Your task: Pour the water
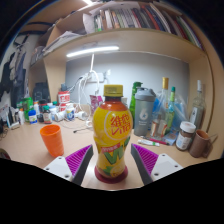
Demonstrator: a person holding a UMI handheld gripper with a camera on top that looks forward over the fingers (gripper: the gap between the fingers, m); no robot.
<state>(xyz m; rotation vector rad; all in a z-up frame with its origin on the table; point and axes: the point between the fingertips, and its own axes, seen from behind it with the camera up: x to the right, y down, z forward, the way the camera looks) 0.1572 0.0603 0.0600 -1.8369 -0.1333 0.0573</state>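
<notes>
Bottle point(112, 135) is held upright between the gripper point(111, 163) fingers — both pads are pressed on its lower body, so a low, stable grip is kept for tilting. Orange cup point(52, 139) is seen left of the bottle, likely the pour target — not yet approached.

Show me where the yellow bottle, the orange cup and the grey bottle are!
yellow bottle point(112, 128), gripper view, on its yellow label, between the hand-held gripper's fingers.
orange cup point(52, 139), gripper view, on its side wall.
grey bottle point(144, 112), gripper view, on its body.
</notes>
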